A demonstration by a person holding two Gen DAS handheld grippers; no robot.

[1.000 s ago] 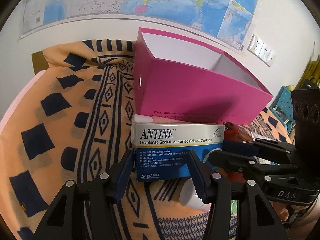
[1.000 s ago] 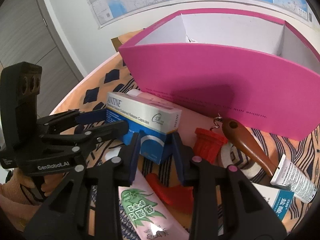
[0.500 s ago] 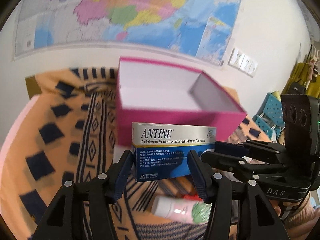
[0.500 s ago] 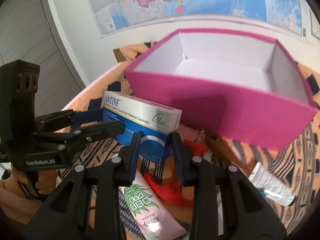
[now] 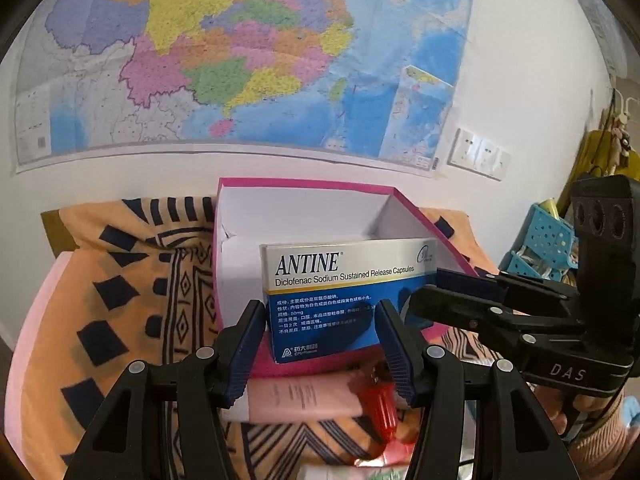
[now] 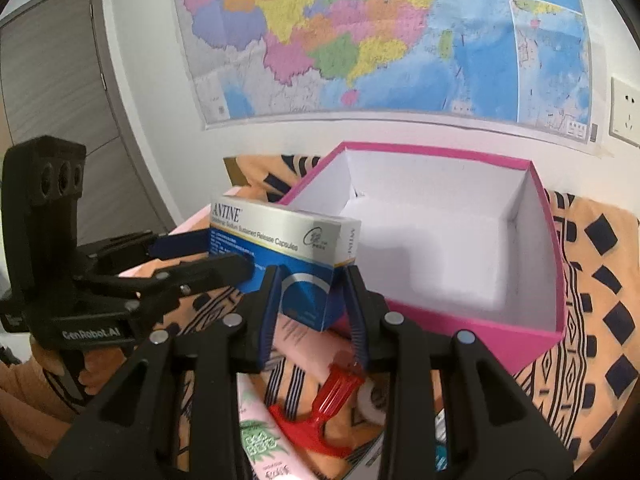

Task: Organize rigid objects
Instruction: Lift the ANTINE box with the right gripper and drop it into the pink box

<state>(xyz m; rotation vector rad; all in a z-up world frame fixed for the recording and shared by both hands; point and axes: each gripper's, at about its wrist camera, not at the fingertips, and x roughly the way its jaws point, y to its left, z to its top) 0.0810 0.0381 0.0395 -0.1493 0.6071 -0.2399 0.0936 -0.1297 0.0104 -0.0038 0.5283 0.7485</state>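
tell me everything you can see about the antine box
The ANTINE box is a rectangular cardboard medicine carton, closed, silver-white on top and blue below, printed "Diclofenac Sodium Sustained Release Capsules". It is held in the air, clear of the cloth, in front of the open pink box. The left gripper clamps its wide face and the right gripper clamps its narrow end.

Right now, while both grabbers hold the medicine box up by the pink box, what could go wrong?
The medicine box is pinched only at its ends by the left gripper and right gripper; it might slip or twist. It could also bump the pink box rim, or drop onto the red tool below.
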